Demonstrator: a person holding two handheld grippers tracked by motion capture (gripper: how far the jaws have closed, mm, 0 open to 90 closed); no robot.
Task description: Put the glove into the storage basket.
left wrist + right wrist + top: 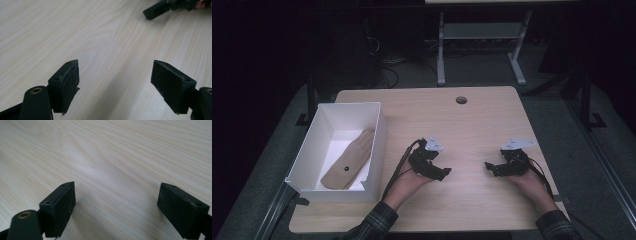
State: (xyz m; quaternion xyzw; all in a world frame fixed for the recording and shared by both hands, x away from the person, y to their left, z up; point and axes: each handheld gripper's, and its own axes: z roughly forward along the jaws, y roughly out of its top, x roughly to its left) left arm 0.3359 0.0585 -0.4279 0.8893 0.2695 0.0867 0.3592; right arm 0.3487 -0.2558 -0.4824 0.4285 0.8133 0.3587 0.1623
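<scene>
Two black tongs (445, 172) (488, 167), pale woodgrain table (472, 125)

You have one white box (312, 172) on the light wooden table (472, 130), standing at its left edge, and inside that box lies one tan glove (349, 160). To the right of the box you hold two grippers, the left gripper (443, 172) nearer the box and the right gripper (490, 167) farther from it, and each has two black jaws standing apart with bare table between them. Far from the box, near the table's back edge, you can count one round cable hole (461, 100).
</scene>
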